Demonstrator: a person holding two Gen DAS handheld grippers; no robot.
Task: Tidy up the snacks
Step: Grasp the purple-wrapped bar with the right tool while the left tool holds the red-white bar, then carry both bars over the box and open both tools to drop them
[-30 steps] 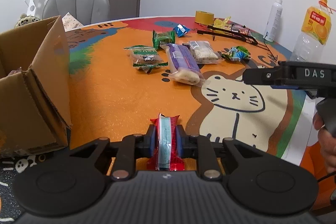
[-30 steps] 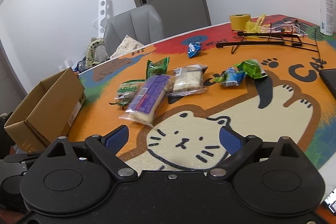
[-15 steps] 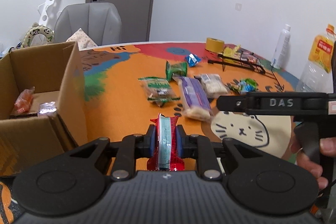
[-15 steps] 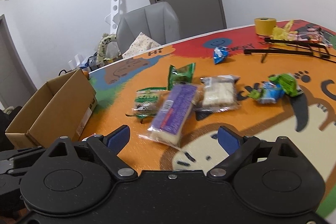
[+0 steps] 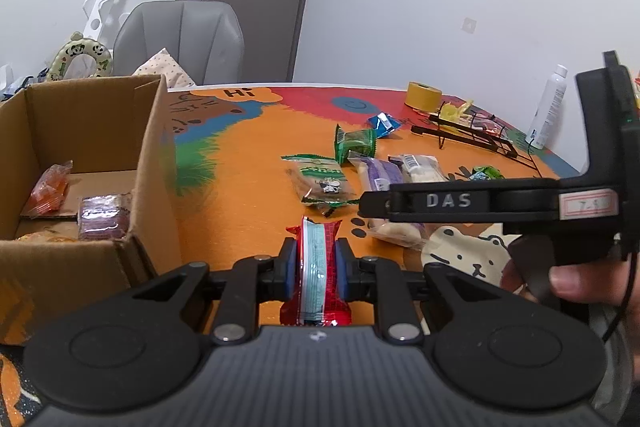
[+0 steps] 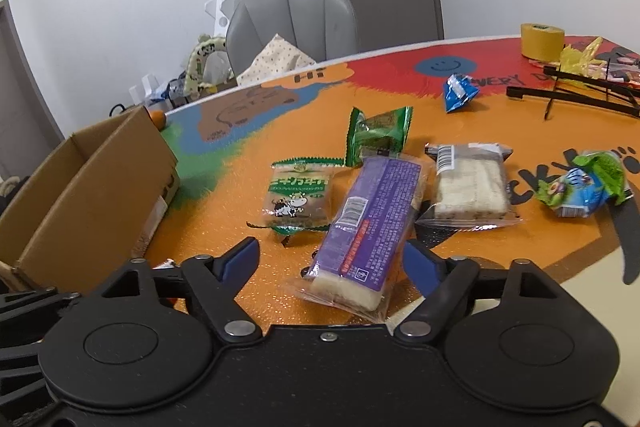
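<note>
My left gripper is shut on a red snack packet, held above the table just right of the open cardboard box. The box holds an orange packet and a purple packet. My right gripper is open, its jaws either side of the near end of a long purple snack pack. It also shows from the side in the left wrist view. Beside the purple pack lie a green cow-print packet, a green packet and a clear-wrapped cake.
A blue packet, a green-blue packet, a yellow tape roll and a black wire rack lie farther back on the colourful mat. A grey chair stands behind the table. A spray bottle stands at the right.
My left gripper has risen and turned left with the red packet, so the box's inside shows more. My right gripper has moved down and forward over the purple pack.
</note>
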